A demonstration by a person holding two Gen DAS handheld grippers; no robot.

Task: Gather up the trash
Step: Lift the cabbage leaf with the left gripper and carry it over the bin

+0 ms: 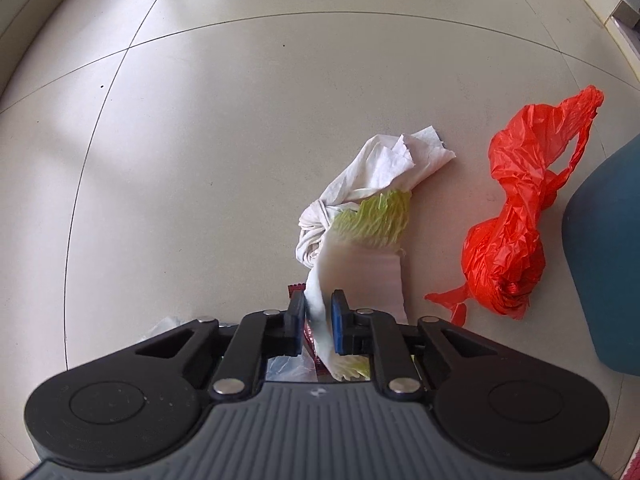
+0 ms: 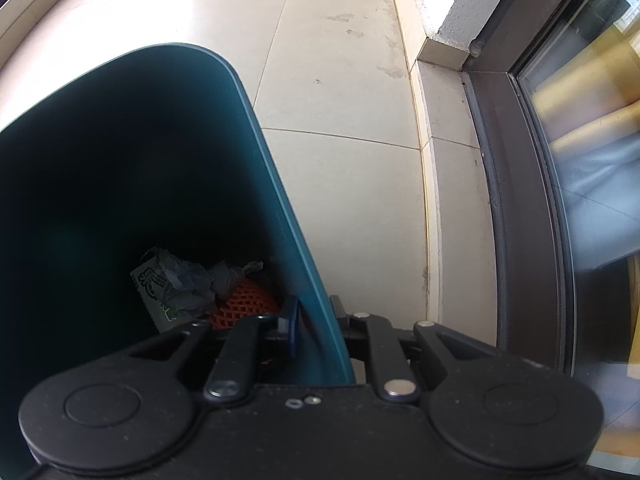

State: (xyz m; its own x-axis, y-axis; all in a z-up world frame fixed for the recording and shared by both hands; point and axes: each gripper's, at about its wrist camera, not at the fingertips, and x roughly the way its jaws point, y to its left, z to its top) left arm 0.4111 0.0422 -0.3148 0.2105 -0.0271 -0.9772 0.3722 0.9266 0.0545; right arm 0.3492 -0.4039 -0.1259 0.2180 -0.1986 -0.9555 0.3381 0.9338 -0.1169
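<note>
In the left wrist view my left gripper (image 1: 319, 320) points down at the floor and is shut on the white stalk of a cabbage leaf (image 1: 360, 264) with a yellow-green tip. A crumpled white paper towel (image 1: 384, 164) lies against the leaf's far end. A knotted red plastic bag (image 1: 516, 232) lies to the right, beside the teal bin (image 1: 608, 260). In the right wrist view my right gripper (image 2: 316, 324) is shut on the bin's right wall (image 2: 280, 208), one finger inside and one outside. Crumpled paper (image 2: 184, 284) and an orange foam net (image 2: 244, 300) lie in the bin.
A dark red wrapper (image 1: 296, 289) and clear plastic (image 1: 164, 326) peek out from under my left gripper. Beige floor tiles (image 1: 200, 140) stretch away to the left. A dark sliding-door frame (image 2: 520, 200) and a low tiled sill (image 2: 448, 200) stand right of the bin.
</note>
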